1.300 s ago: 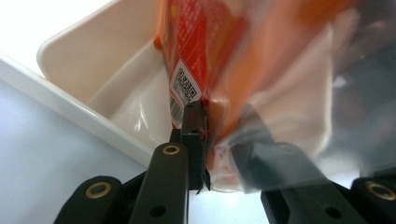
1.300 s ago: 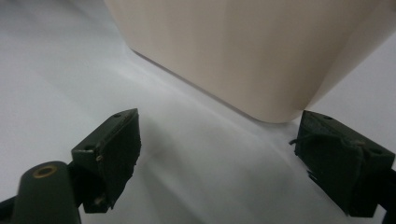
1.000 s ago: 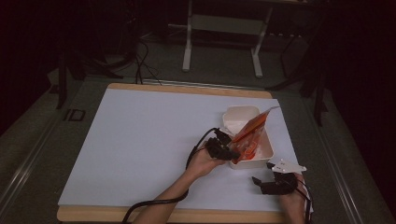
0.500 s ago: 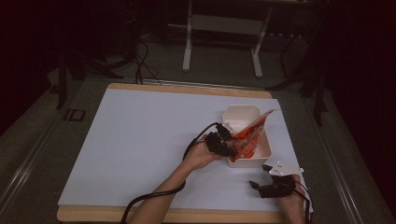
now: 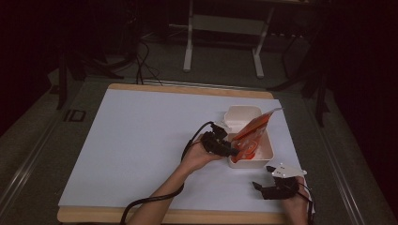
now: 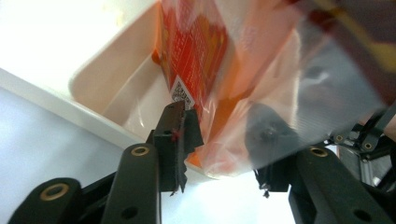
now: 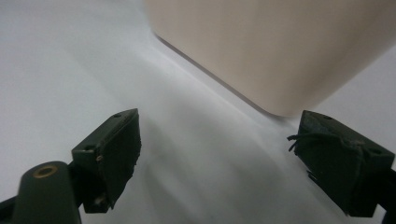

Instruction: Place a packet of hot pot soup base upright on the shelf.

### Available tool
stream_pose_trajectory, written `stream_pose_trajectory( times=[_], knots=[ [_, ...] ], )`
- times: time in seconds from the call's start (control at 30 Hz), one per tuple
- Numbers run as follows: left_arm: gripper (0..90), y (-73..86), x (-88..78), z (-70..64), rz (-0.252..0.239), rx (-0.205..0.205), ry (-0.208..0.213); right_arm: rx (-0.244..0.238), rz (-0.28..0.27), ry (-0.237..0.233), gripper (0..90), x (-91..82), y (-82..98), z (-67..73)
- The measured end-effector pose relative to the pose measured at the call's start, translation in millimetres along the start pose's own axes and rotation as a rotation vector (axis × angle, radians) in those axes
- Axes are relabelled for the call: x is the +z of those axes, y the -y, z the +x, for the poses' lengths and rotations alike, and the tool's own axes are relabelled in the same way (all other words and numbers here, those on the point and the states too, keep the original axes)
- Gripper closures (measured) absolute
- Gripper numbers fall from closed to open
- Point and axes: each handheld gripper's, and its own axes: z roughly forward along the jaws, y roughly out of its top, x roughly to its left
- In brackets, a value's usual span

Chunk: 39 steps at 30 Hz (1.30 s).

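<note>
Two grippers are at work on the white-covered table (image 5: 141,140). The left gripper (image 5: 224,146) sits at the near left wall of a cream rectangular container (image 5: 263,154), and its jaws stand wide apart on either side of an orange snack bag (image 5: 251,133); in the left gripper view the bag (image 6: 233,84) hangs between them, one pad just touching its printed edge (the other shows blurred through the clear film), so it is released rather than pinching. The bag leans tilted, its lower end inside the container (image 6: 116,93) and its top corner rising past the far right rim. The person's left hand (image 5: 199,157) holds this gripper, a black cable trailing back along the forearm. The right gripper (image 5: 272,187) rests low near the table's front right edge, apart from the container, jaws spread wide and empty; its own view (image 7: 215,158) looks at the container's outer corner (image 7: 280,51).
</note>
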Motion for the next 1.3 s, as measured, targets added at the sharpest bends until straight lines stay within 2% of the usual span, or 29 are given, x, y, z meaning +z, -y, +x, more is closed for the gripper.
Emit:
stream_pose_trajectory(
  times=[0.2, 0.33, 0.47, 0.57, 0.63, 0.7, 0.87, 1.0, 1.1, 1.3],
  knots=[
    [58.3, 8.1, -19.5, -5.1, -0.059, 0.013, 0.001, 0.012, -0.004, 0.017, 14.1, -2.5, 1.4, -2.3],
    [58.1, 18.2, -39.0, -5.4, -0.105, 0.011, -0.017, 0.02, -0.009, 0.028, 14.1, -3.4, 2.1, -4.2],
    [57.9, 32.8, -58.0, -3.6, -0.148, 0.0, -0.066, 0.027, -0.016, 0.035, 14.1, -4.3, 2.5, -5.0],
    [57.9, 47.0, -71.1, -0.4, -0.165, -0.016, -0.122, 0.032, -0.017, 0.039, 14.1, -4.7, 2.7, -5.5],
    [57.9, 58.3, -79.8, 1.5, -0.174, -0.023, -0.165, 0.034, -0.018, 0.042, 14.1, -5.1, 2.8, -5.9],
    [57.9, 70.8, -88.8, 2.6, -0.18, -0.021, -0.236, 0.037, -0.022, 0.043, 14.1, -5.5, 3.1, -6.4],
    [57.8, 90.0, -101.2, 3.5, -0.21, -0.031, -0.337, 0.053, -0.024, 0.048, 14.1, -5.9, 3.7, -7.9],
    [57.3, 99.6, -105.2, 2.5, -0.215, -0.027, -0.369, 0.053, -0.027, 0.05, 14.1, -6.7, 4.2, -8.4],
    [57.3, 102.3, -106.5, 3.8, -0.222, -0.046, -0.37, 0.057, -0.028, 0.051, 14.1, -7.1, 4.4, -9.5],
    [57.1, 111.0, -108.9, 8.0, -0.18, -0.042, -0.383, 0.068, -0.026, 0.059, 14.1, -8.1, 5.4, -12.0]
  ],
)
